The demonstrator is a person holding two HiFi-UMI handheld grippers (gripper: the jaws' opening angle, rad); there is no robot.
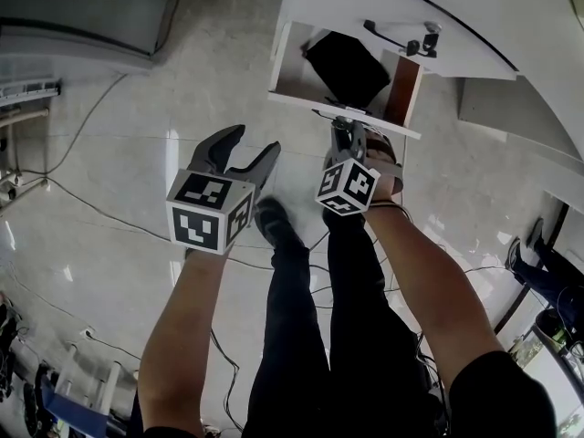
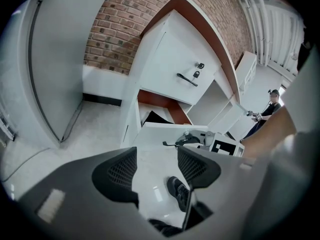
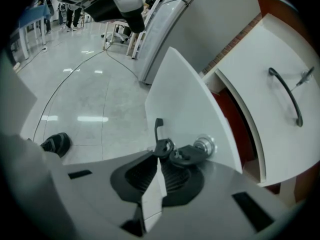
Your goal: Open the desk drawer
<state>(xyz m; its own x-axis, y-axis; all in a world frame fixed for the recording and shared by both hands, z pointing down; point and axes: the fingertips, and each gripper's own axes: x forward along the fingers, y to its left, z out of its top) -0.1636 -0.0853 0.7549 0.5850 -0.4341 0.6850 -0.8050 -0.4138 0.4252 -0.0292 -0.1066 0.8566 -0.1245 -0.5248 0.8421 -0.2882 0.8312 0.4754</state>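
Gripping the thin black handle [image 3: 158,126] of the desk drawer [image 1: 294,99], we have our right gripper [image 3: 159,160] pinched almost fully together on the bar. That drawer stands pulled out from the white desk [image 1: 411,7], with a black object [image 1: 349,67] lying inside it. We hold our left gripper [image 1: 245,150] beside it over the floor [image 1: 137,199], its jaws wide apart with nothing between them.

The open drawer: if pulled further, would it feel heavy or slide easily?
The drawer probably slides lightly: only one black item shows inside. Its thin handle, clamped in the right hand-held gripper, looks rigid. The keys hanging at its lock would likely swing.
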